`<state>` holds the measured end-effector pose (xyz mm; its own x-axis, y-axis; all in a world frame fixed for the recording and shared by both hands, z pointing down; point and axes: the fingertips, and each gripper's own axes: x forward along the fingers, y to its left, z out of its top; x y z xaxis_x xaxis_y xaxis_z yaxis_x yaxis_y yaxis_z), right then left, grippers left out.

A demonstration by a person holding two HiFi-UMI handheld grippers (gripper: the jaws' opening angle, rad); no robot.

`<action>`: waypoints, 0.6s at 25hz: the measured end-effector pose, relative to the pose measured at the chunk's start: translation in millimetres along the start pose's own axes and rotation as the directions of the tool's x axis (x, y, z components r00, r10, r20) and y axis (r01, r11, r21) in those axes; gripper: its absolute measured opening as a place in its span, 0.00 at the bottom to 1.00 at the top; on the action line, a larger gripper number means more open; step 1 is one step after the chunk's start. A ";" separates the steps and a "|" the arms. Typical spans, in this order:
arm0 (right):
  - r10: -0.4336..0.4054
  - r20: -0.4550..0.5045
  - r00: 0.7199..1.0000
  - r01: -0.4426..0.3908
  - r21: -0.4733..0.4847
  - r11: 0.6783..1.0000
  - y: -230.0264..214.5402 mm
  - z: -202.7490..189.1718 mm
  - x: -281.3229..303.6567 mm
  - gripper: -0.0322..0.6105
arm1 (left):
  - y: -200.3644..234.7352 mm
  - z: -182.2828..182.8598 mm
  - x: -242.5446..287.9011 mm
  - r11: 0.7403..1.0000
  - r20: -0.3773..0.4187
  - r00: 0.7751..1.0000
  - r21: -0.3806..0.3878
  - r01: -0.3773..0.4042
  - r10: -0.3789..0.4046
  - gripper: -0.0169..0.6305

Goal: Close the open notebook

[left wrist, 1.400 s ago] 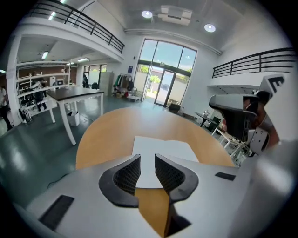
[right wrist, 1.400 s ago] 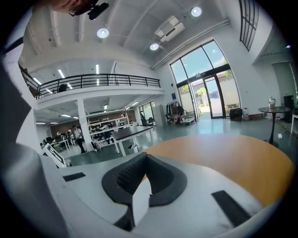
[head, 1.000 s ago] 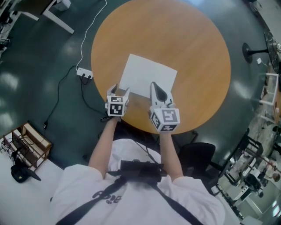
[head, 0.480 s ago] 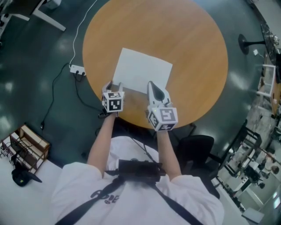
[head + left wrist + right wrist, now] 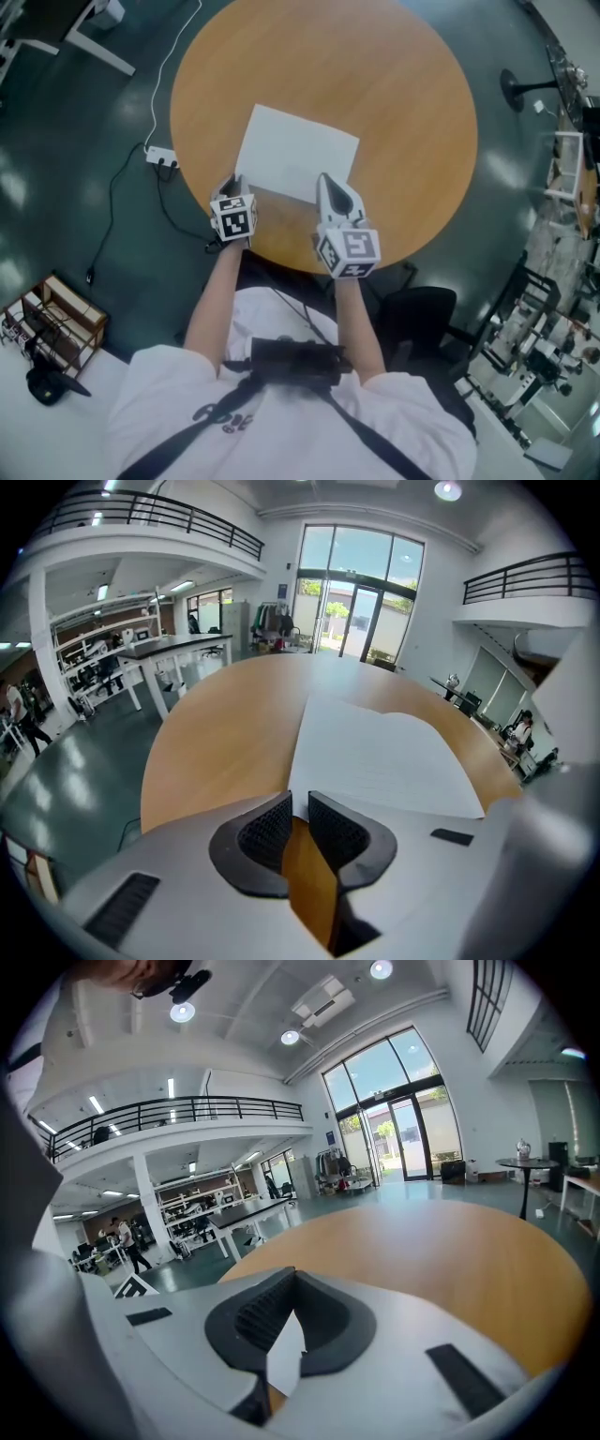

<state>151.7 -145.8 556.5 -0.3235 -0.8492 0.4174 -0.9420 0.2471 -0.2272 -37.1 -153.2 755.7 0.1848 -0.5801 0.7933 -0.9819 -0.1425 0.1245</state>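
While the left gripper (image 5: 298,797) has just been drawing its jaws in, they stand only a narrow slit apart. Through that slit the bare wood of the table (image 5: 225,733) shows, and nothing is pinched between the pads. The open notebook (image 5: 375,752) lies flat on the table directly ahead of these jaws. Its near left corner sits just at their tips, and its white pages spread forward and to the right of them. Whether the tips touch that corner cannot be told.

From the head view, both sets of jaws point away from the person toward the notebook's near edge, the left ones at its left corner. The right gripper (image 5: 327,180) has its jaws over the near right part of the page.

In the right gripper view, the jaws are brought together so that their tips meet. A white wedge of page shows below them through the opening behind the tips. They hold nothing that can be made out. Beyond the right jaws the table runs on bare.

On the floor (image 5: 84,112), off to the left of the left jaws, lies a white power strip (image 5: 159,157).
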 end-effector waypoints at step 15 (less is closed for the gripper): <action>-0.064 0.086 0.994 0.061 0.040 0.997 -32.4 15.0 -22.3 0.08 | -23.8 44.4 -48.3 0.997 0.136 0.988 0.033 0.065 -0.069 0.09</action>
<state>190.8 -141.9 541.3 -0.2533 -0.9002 0.3542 -0.9556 0.1759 -0.2363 -20.9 -157.5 687.9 0.2561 -0.6724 0.6944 -0.9659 -0.2067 0.1560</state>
